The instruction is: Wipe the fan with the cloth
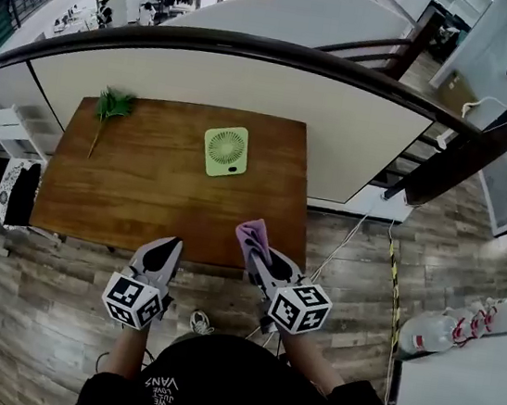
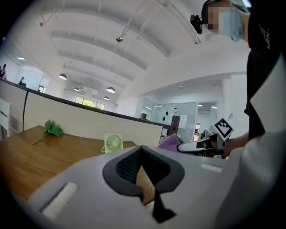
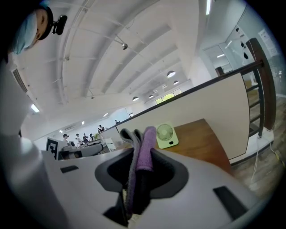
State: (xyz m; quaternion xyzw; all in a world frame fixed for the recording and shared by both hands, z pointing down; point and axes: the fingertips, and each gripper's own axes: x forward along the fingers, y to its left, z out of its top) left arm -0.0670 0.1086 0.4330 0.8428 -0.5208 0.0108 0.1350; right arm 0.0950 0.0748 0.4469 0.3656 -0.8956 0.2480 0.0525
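Right gripper (image 1: 253, 249) is clamped on the purple cloth (image 1: 251, 233); left gripper (image 1: 164, 249) beside it, jaws together, empty, both at the near edge of the wooden table (image 1: 132, 199). Fan (image 1: 226, 151) stands upright toward the far edge (well apart from both), leafy sprig (image 1: 113, 104) far left; white partition (image 1: 340, 116) behind, plank floor (image 1: 24, 305).

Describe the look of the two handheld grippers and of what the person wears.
Both the left gripper and the right gripper have smooth light grey bodies that narrow toward the front, with black pads lining the jaws. Each carries at its rear a cube covered with black and white square markers. The person wears a black top with white lettering on it.
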